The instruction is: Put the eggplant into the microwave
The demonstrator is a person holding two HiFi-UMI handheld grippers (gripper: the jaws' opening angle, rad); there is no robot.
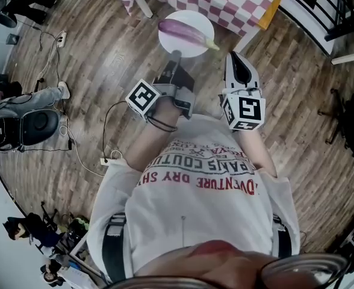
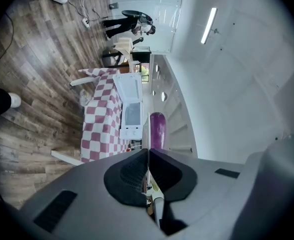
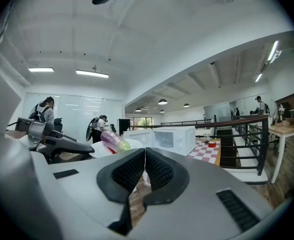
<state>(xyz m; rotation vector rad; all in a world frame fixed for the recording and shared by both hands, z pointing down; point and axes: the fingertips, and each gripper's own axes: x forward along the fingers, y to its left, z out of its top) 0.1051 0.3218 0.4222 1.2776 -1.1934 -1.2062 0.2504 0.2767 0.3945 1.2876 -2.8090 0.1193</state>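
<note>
A purple eggplant (image 1: 186, 32) lies on a white plate (image 1: 195, 47), carried above the wooden floor. My left gripper (image 1: 175, 56) is shut on the plate's near rim. In the left gripper view the plate (image 2: 148, 131) shows edge-on between the closed pads, with the eggplant (image 2: 157, 128) beyond it. The white microwave (image 2: 129, 109) stands ahead on the checkered table (image 2: 101, 129). My right gripper (image 1: 232, 55) is beside the plate on the right, shut and holding nothing. The right gripper view shows its closed tips (image 3: 145, 153), the eggplant (image 3: 114, 141) and the microwave (image 3: 170, 138).
The red-and-white checkered table (image 1: 225, 2) is just beyond the plate. A small red object (image 3: 212, 144) sits on the table. A black railing (image 3: 247, 134) runs on the right. Cables (image 1: 74, 155) and an office chair (image 1: 26, 128) are on the floor at left. People stand at the back.
</note>
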